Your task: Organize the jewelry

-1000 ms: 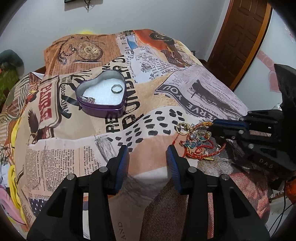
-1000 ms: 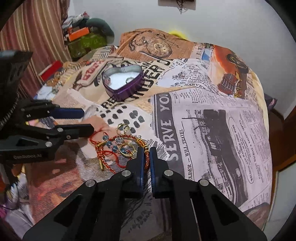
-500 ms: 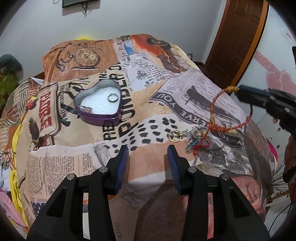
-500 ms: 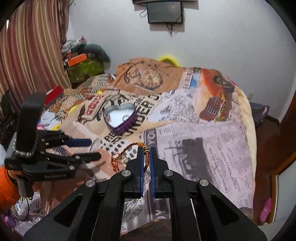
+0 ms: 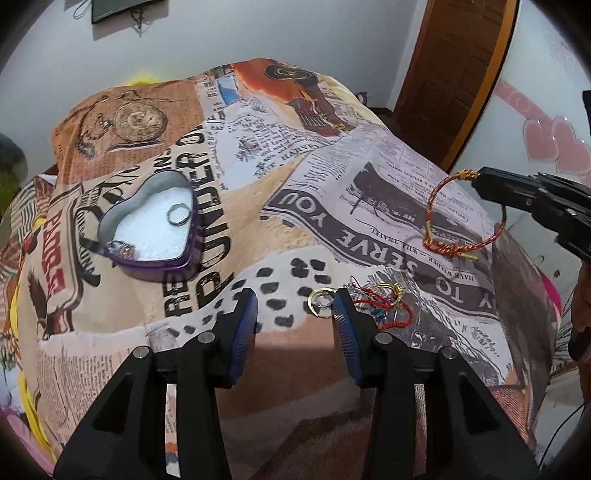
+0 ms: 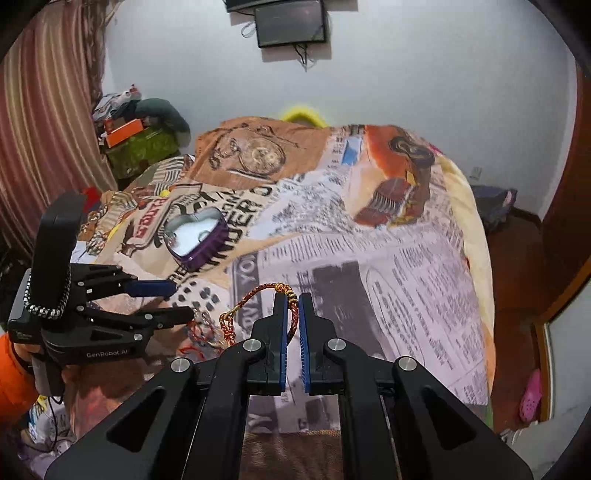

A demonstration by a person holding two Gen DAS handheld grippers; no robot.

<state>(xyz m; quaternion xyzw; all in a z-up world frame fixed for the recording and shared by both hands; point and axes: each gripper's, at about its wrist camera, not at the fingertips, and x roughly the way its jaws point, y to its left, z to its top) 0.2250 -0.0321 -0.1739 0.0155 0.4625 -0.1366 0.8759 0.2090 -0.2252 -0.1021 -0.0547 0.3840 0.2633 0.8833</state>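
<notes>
My right gripper (image 6: 292,300) is shut on a red-and-gold cord bracelet (image 6: 255,295) and holds it in the air above the bed; the bracelet (image 5: 436,218) hangs from the gripper (image 5: 480,177) at the right of the left wrist view. A purple heart-shaped tin (image 5: 151,225) with a white lining holds a silver ring (image 5: 177,216) and another small piece (image 5: 123,251); it also shows in the right wrist view (image 6: 195,240). My left gripper (image 5: 293,308) is open and empty, low over a small pile of remaining jewelry (image 5: 380,306) with a gold ring (image 5: 319,301).
The bed carries a newspaper-print blanket (image 5: 332,206). A brown wooden door (image 5: 454,74) stands at the right. A striped curtain (image 6: 48,110) and a heap of clothes and boxes (image 6: 136,136) are at the left. A screen (image 6: 291,22) hangs on the wall.
My right gripper has lifted the bracelet off the jewelry pile and raised it clear of the blanket. My left gripper has stayed open and shifted slightly toward the pile.
</notes>
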